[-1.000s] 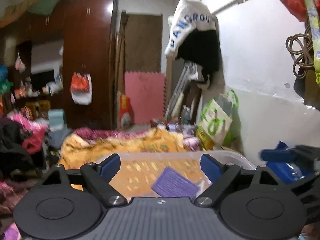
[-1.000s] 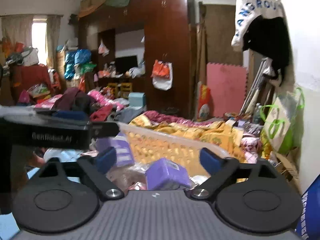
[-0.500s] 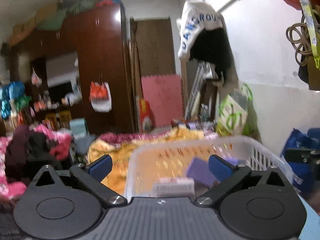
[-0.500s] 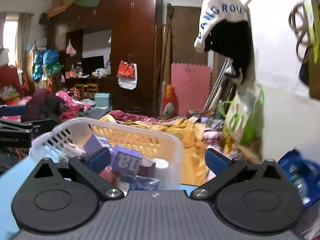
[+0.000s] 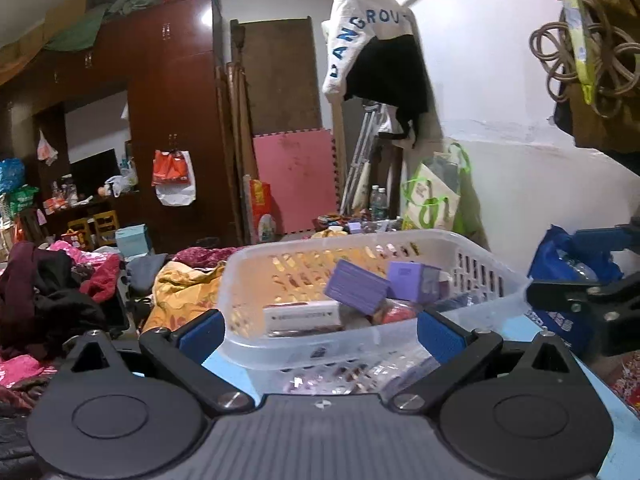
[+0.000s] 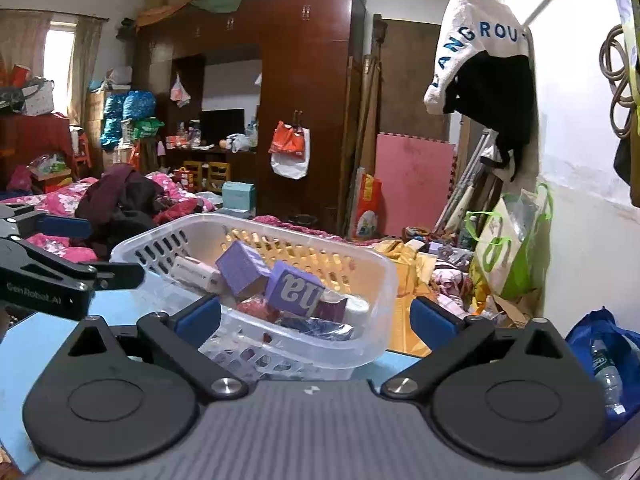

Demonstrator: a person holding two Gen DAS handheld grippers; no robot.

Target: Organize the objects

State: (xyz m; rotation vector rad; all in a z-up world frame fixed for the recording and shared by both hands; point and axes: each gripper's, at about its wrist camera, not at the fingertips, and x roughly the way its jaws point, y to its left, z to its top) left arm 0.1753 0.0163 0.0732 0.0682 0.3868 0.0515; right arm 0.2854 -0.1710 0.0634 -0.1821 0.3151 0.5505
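Note:
A translucent plastic basket (image 5: 496, 276) stands on a light blue table (image 5: 624, 436). It holds purple boxes (image 5: 358, 288), a white box (image 5: 300, 316) and other packets. My left gripper (image 5: 318, 332) is open and empty, its fingers either side of the basket's near wall. In the right wrist view the basket (image 6: 376, 268) shows with a purple box (image 6: 294, 288) inside. My right gripper (image 6: 316, 316) is open and empty, just in front of the basket. Each gripper shows at the edge of the other's view.
A blue bag with bottles (image 6: 612, 360) sits at the right by the white wall. A green and white bag (image 6: 508, 256) leans on the wall. Clothes and an orange blanket (image 5: 180, 292) lie beyond the table. A dark wardrobe (image 6: 304, 100) stands at the back.
Both grippers have drawn back and away from the basket, which now shows whole on the table. Both stay open and empty.

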